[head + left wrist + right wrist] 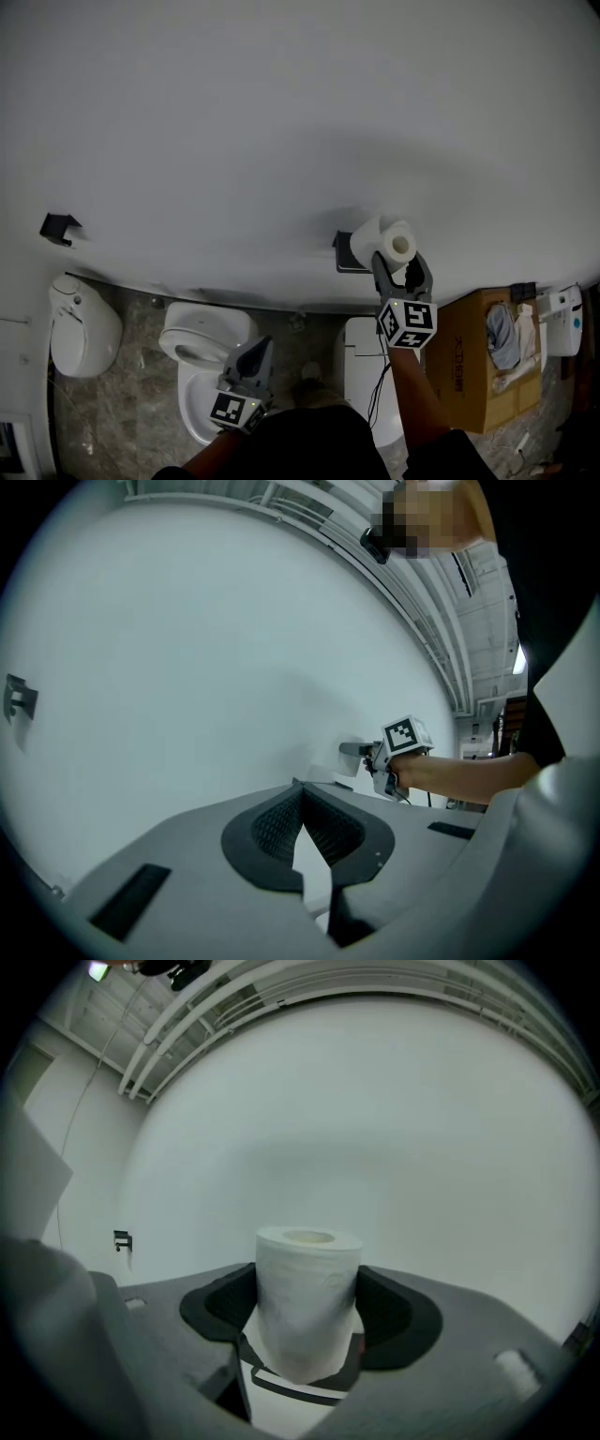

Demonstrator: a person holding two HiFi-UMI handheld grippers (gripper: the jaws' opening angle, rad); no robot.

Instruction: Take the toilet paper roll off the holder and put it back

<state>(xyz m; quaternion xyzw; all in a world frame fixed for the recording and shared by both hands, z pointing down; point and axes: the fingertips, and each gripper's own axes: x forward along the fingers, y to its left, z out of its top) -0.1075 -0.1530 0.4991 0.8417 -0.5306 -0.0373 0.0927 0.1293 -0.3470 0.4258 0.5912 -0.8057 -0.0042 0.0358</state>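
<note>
Rolls number one: toilet paper roll point(307, 1293) upright, core axis vertical, clamped in right gripper point(401, 268); left gripper point(302, 794) closed, empty; two black brackets point(58, 228), probably holders.

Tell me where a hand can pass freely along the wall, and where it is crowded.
The wall is bare between the black bracket and the holder. It is crowded at the holder, where the right gripper grips the toilet paper roll, and lower right around the cardboard box.
</note>
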